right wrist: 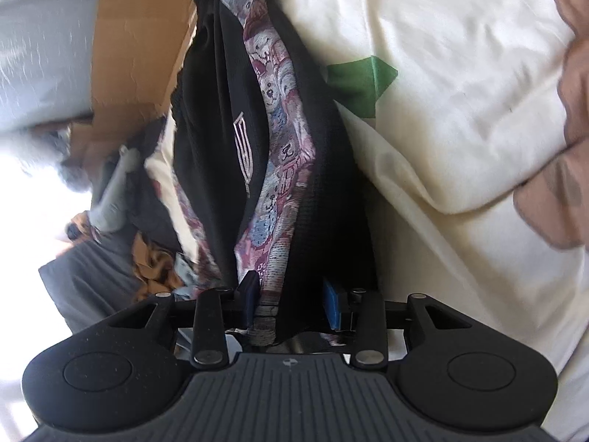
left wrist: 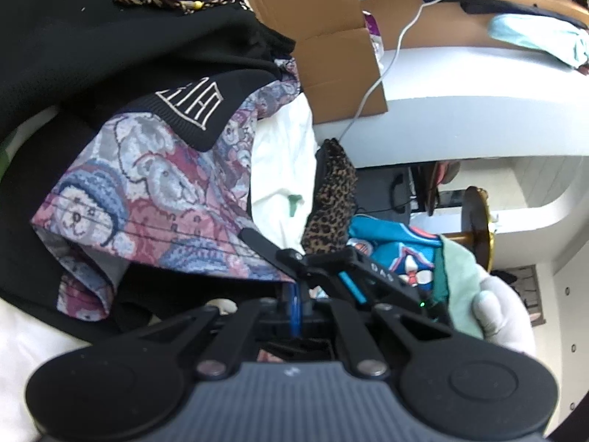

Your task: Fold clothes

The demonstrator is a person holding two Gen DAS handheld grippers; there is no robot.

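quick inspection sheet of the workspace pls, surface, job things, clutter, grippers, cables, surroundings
surface: cream sheet with a green patch, mostly covered by clothes.
job's things: black garment with teddy-bear tapestry panels and a white embroidered logo, hanging bunched, not yet folded.
clutter: leopard-print fabric, blue cartoon-print cloth, open brown cardboard box.
grippers: right gripper clamps the garment's edge; left gripper has fingers close together at the fabric, grip unclear.
cables: white cable trailing across the white ledge.
surroundings: white-gloved hand; mint-green cloth.
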